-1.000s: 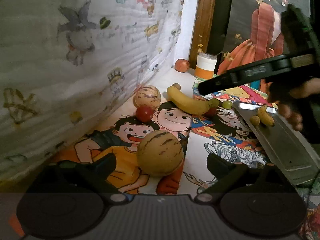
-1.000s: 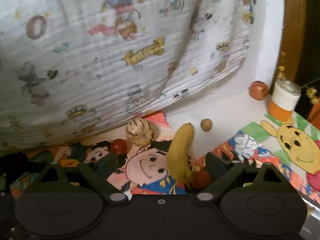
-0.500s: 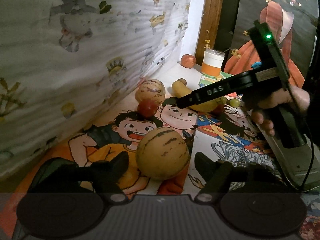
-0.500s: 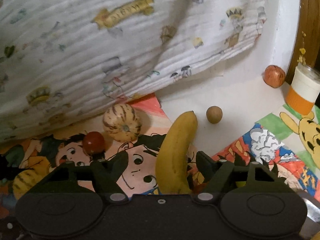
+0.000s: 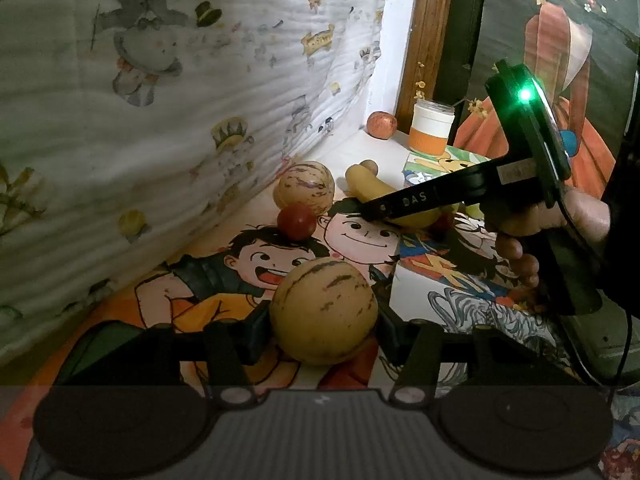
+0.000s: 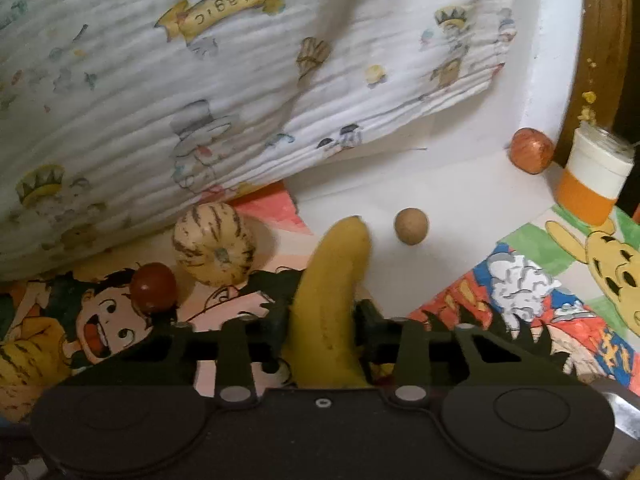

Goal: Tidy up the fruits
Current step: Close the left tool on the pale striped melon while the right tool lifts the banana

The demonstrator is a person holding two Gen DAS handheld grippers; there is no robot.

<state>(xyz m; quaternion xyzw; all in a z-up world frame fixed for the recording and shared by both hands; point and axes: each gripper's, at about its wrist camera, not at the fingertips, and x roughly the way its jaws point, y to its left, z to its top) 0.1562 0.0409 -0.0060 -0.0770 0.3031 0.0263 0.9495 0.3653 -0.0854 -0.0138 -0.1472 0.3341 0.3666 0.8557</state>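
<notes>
A: Counts? Quick.
B: Two striped melons: one between the left gripper [image 5: 323, 322] fingers, a second melon [image 5: 304, 188] further back by the quilt [image 5: 160, 120]. One banana [image 6: 328, 304], one red tomato [image 5: 297, 221], one small brown ball [image 6: 411, 226], one apple [image 6: 531, 152] in the corner, one orange-and-white jar [image 6: 592, 184]. All on a cartoon-print mat [image 5: 224, 276].
A: Jaws?
B: Left is closing, pads touching both sides of the near melon [image 5: 323, 312], which sits on the mat. Right gripper [image 6: 322, 320] is closing too, pads pressed on the banana, which lies on the mat with its tip pointing at the brown ball.
A: Change since a second ago?
B: Both sets of jaws stood wide then, clear of the fruit. The right gripper came down over the banana; a metal tray with small fruit showed at right, now mostly hidden behind the hand [image 5: 560, 220].
A: Writing?
B: "DAS" on the right gripper's arm; "Magic" on a quilt banner [image 6: 224, 12], upside down.
</notes>
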